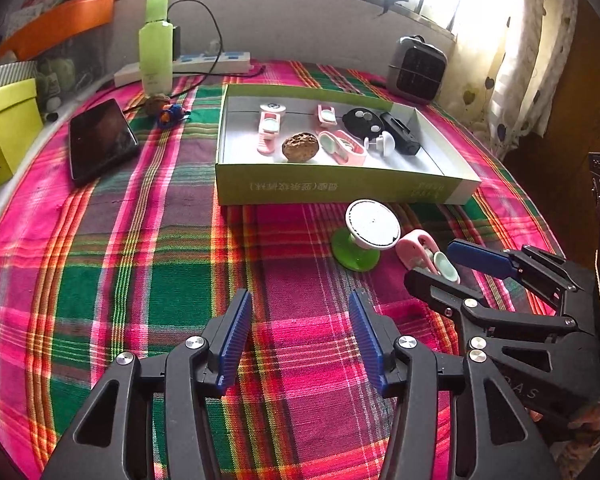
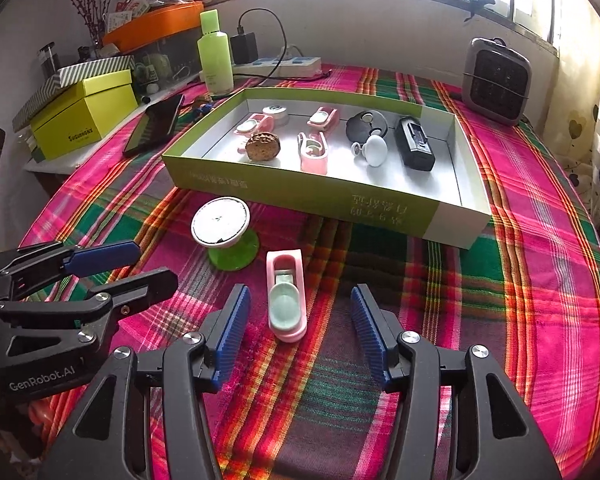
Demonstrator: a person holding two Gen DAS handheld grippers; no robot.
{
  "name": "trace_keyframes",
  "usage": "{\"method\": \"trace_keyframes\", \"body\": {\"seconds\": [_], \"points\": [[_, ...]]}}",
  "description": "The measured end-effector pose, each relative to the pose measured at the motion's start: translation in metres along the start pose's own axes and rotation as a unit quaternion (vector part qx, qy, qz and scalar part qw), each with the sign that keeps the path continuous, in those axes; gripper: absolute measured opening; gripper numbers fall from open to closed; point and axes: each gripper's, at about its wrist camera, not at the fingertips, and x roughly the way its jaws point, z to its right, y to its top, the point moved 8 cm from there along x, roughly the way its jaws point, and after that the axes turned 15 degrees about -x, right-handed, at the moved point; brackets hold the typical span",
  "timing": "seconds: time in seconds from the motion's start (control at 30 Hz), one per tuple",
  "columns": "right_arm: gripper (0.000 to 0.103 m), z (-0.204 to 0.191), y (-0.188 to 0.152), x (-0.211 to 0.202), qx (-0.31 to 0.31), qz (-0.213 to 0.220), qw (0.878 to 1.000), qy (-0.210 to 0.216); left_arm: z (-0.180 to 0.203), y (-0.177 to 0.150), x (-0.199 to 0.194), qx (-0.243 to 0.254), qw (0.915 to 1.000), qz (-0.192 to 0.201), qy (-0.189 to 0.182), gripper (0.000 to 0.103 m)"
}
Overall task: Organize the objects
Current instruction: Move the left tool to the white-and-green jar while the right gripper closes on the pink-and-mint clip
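Pink clip [image 2: 286, 296], with its pale green pad facing up, lies flat on the plaid cloth [image 2: 520, 272] directly ahead of the right gripper [image 2: 300, 326], lined up lengthwise with the gap between the blue pads. Those jaws stand spread wide and touch nothing; the opening looks set to straddle the clip's narrow sides, so this reads as an approach for a pickup. The left gripper [image 1: 300, 334] hangs over bare cloth off to the clip's left, its jaws also apart and empty, probably kept clear so the right one has room.

Just beyond the clip stands a round white-topped holder on a green base [image 2: 226, 236], upright and still outside the box, likely the other item left to sort.

Farther back sits the shallow green box [image 2: 300, 196], open at the top. Inside it, similar pink clips, a brown walnut-like object [image 2: 263, 146], a white knob [image 2: 374, 150] and two black items lie spaced apart, which suggests loose things are being gathered there.
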Motion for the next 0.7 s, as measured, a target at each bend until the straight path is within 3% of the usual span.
{"method": "trace_keyframes", "body": {"seconds": [0.33,0.43,0.7], "points": [[0.053,0.0063,0.0009,0.0029,0.005,-0.006,1.000,-0.013,-0.0006,0.0004,0.0003,0.000,1.0000,0.000,0.000,0.049],[0.040,0.0083,0.0007,0.0021,0.007,-0.005,1.000,-0.017,-0.0005,0.0003,0.0007,0.000,1.0000,0.000,0.000,0.049],[0.021,0.0085,0.0002,0.0013,0.008,-0.004,1.000,-0.017,0.0016,0.0027,0.0019,0.000,1.0000,-0.001,-0.003,0.049]]}}
